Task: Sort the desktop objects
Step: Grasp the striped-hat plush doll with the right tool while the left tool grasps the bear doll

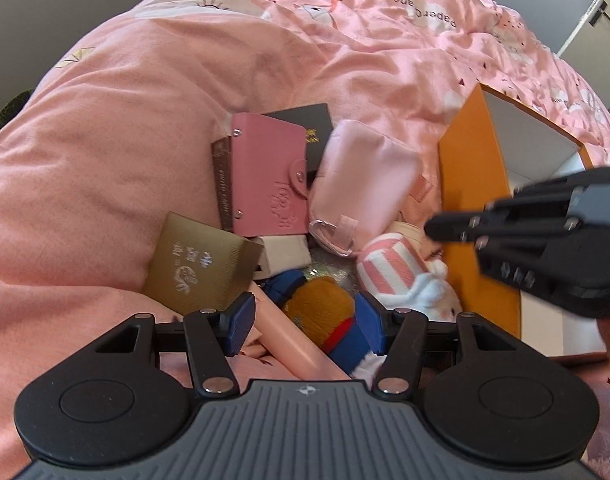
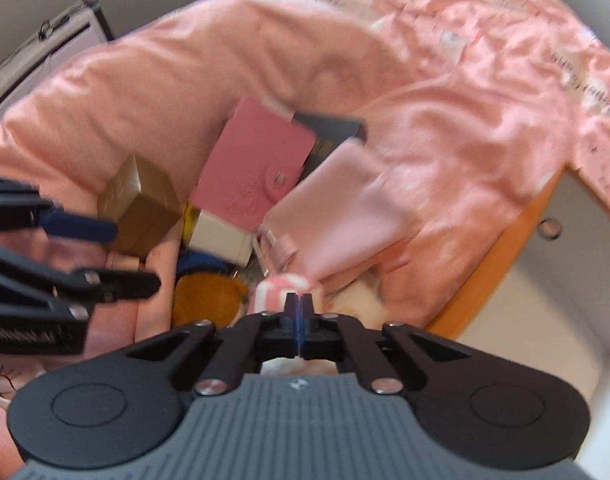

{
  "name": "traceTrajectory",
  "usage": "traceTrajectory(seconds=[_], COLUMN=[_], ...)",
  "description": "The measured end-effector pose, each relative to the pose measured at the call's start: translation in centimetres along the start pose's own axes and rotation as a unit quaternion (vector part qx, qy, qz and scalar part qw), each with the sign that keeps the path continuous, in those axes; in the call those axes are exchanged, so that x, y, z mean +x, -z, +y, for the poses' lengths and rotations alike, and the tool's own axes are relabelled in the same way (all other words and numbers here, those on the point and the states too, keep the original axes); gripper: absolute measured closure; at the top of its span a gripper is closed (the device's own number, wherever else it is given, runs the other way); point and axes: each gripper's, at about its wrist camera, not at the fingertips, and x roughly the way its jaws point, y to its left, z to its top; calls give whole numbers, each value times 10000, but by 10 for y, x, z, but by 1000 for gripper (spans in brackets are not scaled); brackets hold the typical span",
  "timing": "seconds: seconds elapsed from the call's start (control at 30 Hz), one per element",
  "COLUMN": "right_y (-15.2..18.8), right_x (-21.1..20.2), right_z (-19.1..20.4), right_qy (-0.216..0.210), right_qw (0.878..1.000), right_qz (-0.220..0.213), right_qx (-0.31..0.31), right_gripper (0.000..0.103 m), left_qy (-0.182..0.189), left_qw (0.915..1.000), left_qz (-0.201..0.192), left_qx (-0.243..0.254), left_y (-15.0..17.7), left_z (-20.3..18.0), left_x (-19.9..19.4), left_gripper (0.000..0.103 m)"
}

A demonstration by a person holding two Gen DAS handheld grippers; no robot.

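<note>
A heap of small things lies on a pink quilt: a pink snap wallet [image 1: 267, 178], a black booklet [image 1: 305, 128], a pale pink pouch [image 1: 365, 176], a gold box [image 1: 197, 264], a small white box [image 1: 285, 254], a pink-and-white striped plush [image 1: 389, 268] and a brown plush toy [image 1: 317, 312] in blue. My left gripper [image 1: 305, 324] hangs open just above the brown toy and a pink tube [image 1: 293, 340], its blue pads clear of both. My right gripper [image 2: 300, 308] is shut with nothing between its pads, its tips just short of the striped plush [image 2: 281, 286].
An orange box [image 1: 465, 184] with a white inside stands open at the right of the heap, its rim [image 2: 505, 256] close to the right gripper. The quilt [image 1: 145, 120] bulges up around the heap on the left and behind. A dark case [image 2: 45, 48] stands far left.
</note>
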Motion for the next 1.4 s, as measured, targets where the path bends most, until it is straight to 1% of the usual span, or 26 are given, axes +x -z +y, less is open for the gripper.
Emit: traceTrajectory(seconds=[0.03, 0.07, 0.17, 0.2, 0.23, 0.27, 0.33, 0.43, 0.5, 0.53, 0.57, 0.63, 0.7, 0.73, 0.8, 0.93, 1.07, 1.13, 1.23, 1.33, 1.4], right_y=[-1, -3, -6, -7, -7, -7, -4, -4, -3, -3, -3, -3, -3, -3, -3, -5, -7, -8, -12, -12, -11], right_x=[-7, -12, -15, -12, -10, -7, -2, 0, 0, 0, 0, 3, 8, 10, 15, 19, 23, 26, 39, 59, 65], right_z=[-3, -6, -14, -13, -10, -8, -4, -6, -8, -8, -9, -9, -7, -6, -4, 3, 14, 20, 19, 13, 12], right_qy=[-3, -92, -437, -466, -434, -396, -382, -378, -385, -398, -416, -453, -446, -446, -431, -318, -360, -261, -148, -386, -505], right_qw=[9999, 9997, 9987, 9987, 9988, 9989, 9985, 9984, 9984, 9983, 9982, 9978, 9975, 9972, 9968, 9959, 9937, 9927, 9913, 9876, 9866], right_qz=[-113, -167, -7, 83, 186, 265, 374, 403, 389, 399, 417, 470, 532, 568, 643, 759, 872, 920, 1108, 1442, 1506], right_qx=[64, 147, 255, 197, 115, 26, -102, -132, -125, -122, -112, -117, -159, -182, -209, -384, -612, -740, -695, -480, -372], right_gripper=[103, 103, 90, 84, 69, 64, 64, 63, 62, 62, 62, 61, 60, 59, 57, 47, 47, 47, 47, 47, 48], left_qy=[40, 80, 233, 271, 289, 305, 342, 335, 311, 327, 344, 374, 356, 312, 400, 440, 311, 264, 262, 294, 320], left_qw=[10000, 9999, 9991, 9985, 9977, 9967, 9942, 9907, 9894, 9889, 9888, 9888, 9893, 9899, 9912, 9933, 9956, 9967, 9979, 9985, 9986], left_qz=[47, 101, 234, 279, 322, 365, 470, 572, 651, 688, 718, 778, 800, 780, 768, 702, 474, 385, 329, 284, 239], left_qx=[32, 82, 281, 392, 518, 653, 909, 1184, 1260, 1278, 1258, 1220, 1164, 1142, 1002, 812, 740, 661, 495, 374, 346], left_y=[1, 1, 5, 7, 9, 11, 16, 21, 24, 25, 26, 27, 29, 29, 28, 26, 22, 21, 19, 19, 17], left_z=[-3, -7, -18, -23, -28, -33, -43, -51, -52, -53, -52, -52, -50, -49, -44, -36, -28, -23, -14, -9, -9], left_x=[1, 1, 3, 3, 4, 6, 9, 14, 19, 22, 24, 29, 33, 34, 32, 25, 9, 2, -4, -7, -9], left_gripper=[37, 37, 37, 37, 37, 37, 37, 38, 52, 56, 62, 68, 82, 85, 90, 92, 93, 93, 93, 94, 94])
